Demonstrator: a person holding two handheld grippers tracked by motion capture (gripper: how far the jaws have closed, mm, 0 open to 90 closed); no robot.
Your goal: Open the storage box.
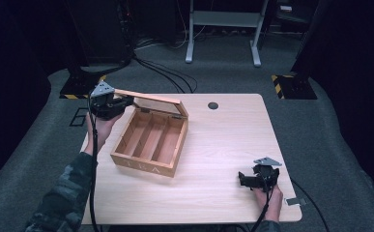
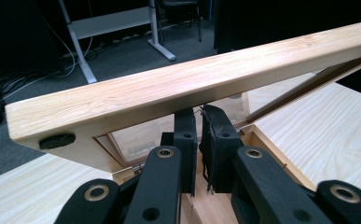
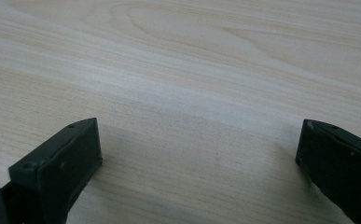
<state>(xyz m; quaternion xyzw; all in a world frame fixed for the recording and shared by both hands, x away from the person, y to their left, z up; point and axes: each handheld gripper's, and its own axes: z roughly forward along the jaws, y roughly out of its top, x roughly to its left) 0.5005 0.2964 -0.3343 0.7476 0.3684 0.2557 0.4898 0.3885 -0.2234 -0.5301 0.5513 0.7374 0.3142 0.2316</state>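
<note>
Wooden tea box (image 1: 148, 145): left half of counter (image 1: 223, 145), glass-paned lid (image 1: 148, 99) raised. Left tongs (image 2: 200, 126) clamped on lid frame; right tongs (image 3: 199, 154) apart, idle. Step: lid handling. Next: steady, guided swing.

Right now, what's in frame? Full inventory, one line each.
wooden box: 1, light wood, three empty compartments, left half of the table
box lid: 1, light wood frame with a clear pane, raised open at the box's far side
table: 1, pale wood, centre, with a dark round cap near its far edge
metal frame legs: 1 set, grey, on the floor beyond the table
floor cables: several, black, beyond the table
hazard-striped bases: 2, black and yellow, floor left and right
left claw: 1, black, shut on the lid's edge
right claw: 1, black, open, low over bare table, near right
</note>
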